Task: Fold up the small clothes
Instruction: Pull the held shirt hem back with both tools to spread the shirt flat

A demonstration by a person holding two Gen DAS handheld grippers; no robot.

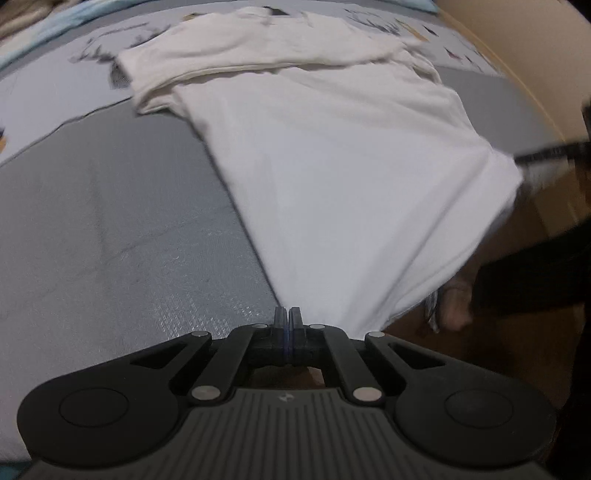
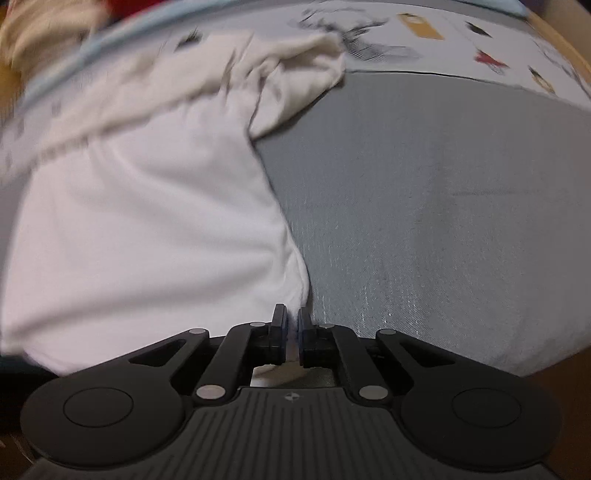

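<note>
A white T-shirt (image 1: 332,166) lies stretched over a grey mat (image 1: 110,229) on a bed; its far part is folded over in a creamy band. My left gripper (image 1: 287,314) is shut on the shirt's near left hem corner. In the right wrist view the same shirt (image 2: 147,229) fills the left half, its sleeve bunched at the far end. My right gripper (image 2: 291,314) is shut on the shirt's near right hem corner, cloth pinched between the pads. The right gripper's dark shape also shows at the right edge of the left wrist view (image 1: 550,155).
The grey mat (image 2: 443,221) lies on a patterned bedsheet (image 2: 480,48). A wooden bed frame (image 1: 517,48) runs along the right. A bare foot (image 1: 456,306) and dark trousers stand on the brown floor beside the bed. Coloured cloth is piled at the far left (image 2: 44,29).
</note>
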